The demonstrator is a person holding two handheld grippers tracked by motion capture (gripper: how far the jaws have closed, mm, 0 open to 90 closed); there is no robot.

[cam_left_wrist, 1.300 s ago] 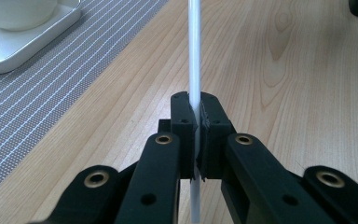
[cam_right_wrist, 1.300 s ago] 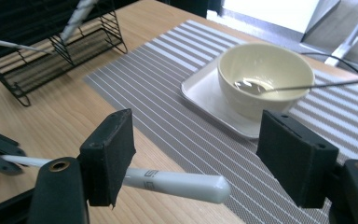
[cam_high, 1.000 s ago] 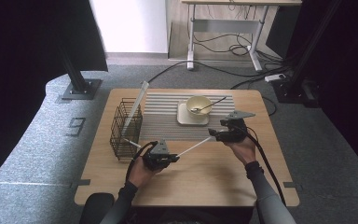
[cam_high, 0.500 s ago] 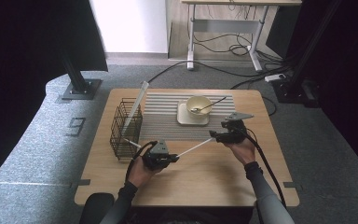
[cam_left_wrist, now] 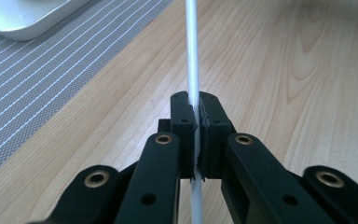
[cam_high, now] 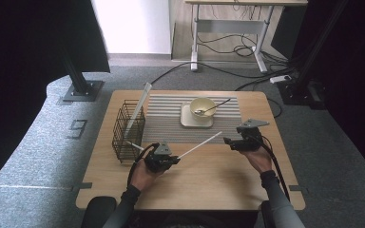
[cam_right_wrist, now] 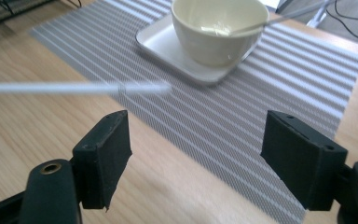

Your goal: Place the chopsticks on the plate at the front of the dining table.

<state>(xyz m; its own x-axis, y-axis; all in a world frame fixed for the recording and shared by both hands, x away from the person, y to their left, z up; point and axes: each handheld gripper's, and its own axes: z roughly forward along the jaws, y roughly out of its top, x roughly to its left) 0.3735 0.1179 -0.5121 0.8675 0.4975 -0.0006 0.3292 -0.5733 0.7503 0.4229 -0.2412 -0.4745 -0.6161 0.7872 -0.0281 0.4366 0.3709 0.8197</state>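
Left tongs [cam_high: 171, 160]: I keep them pinching the white stick [cam_high: 200, 144] near its left end, above the near surface [cam_high: 218, 175].
Right tongs [cam_high: 227, 140]: spread, just been opening, nothing between them (stick tip just left).
Risk: I judge the one-ended grip may let the stick pivot or slip.
Change: right tongs shifted a little.

Hand-held gripper [cam_right_wrist: 196, 158] jaws apart; white stick [cam_right_wrist: 74, 87] ahead; bowl [cam_right_wrist: 219, 28] beyond

One mark can be read: a dark "9" [cam_high: 78, 128] on the grey floor left of the surface [cam_high: 218, 175].
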